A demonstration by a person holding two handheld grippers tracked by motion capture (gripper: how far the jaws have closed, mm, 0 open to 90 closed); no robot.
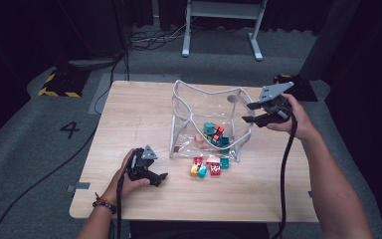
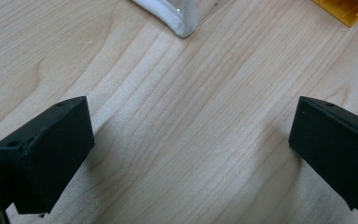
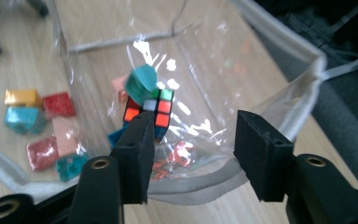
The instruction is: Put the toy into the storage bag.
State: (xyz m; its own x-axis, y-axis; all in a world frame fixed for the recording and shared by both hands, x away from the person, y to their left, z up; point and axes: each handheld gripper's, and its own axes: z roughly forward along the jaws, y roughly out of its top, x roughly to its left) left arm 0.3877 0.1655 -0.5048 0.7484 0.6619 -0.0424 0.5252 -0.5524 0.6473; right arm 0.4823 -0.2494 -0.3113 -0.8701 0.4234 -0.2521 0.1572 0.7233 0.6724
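Two hand-held grippers over the tabletop (image 1: 129,104), right hand-held gripper (image 1: 249,112) jaws apart at the clear bag's (image 1: 199,107) three o'clock rim, left hand-held gripper (image 1: 163,176) open at eight o'clock, loose blocks (image 1: 209,167) at six.

Clear plastic pouch (image 1: 206,107) with grey piping, standing open and slumped mid-table. Inside: small multicoloured puzzle cube (image 3: 154,108), teal block (image 3: 141,80) resting on it, pink piece behind. Loose blocks (image 1: 210,167) in red, teal, yellow, pink clustered just outside near front edge.
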